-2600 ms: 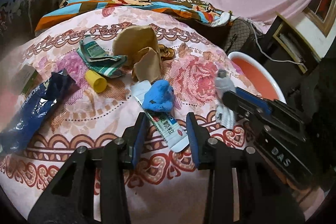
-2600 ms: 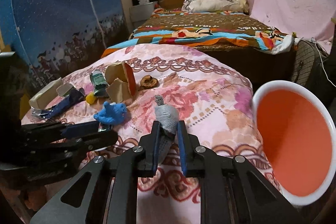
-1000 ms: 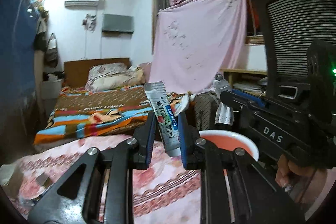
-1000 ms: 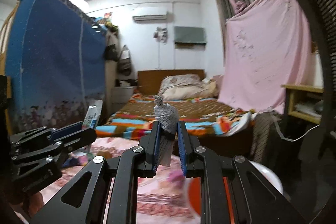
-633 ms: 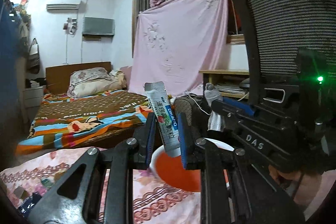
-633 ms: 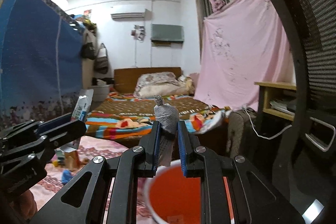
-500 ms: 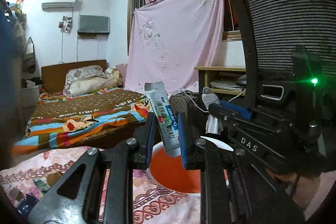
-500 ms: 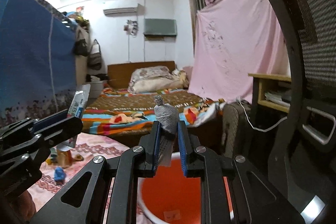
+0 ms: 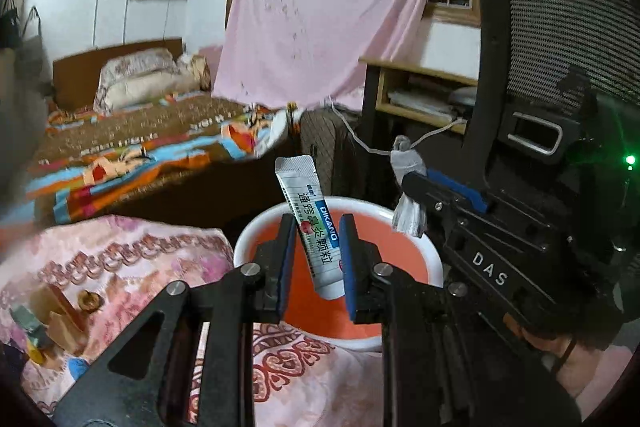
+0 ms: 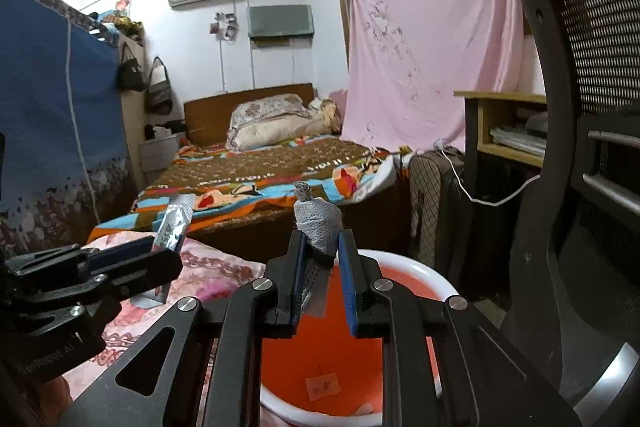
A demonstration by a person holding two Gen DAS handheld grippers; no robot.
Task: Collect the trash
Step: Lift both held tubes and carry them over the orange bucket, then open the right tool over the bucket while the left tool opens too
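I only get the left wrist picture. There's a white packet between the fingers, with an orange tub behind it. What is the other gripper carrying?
Observer: The right gripper is shut on a grey mesh wad, twisted to a point on top.
Operator: Is anything in the tub already?
Observer: In the right wrist view a small pale scrap lies on the floor of the tub.
Operator: What is off to the far left of the room?
Observer: A blue cloth hangs there, with two dark handbags on the wall beside it.
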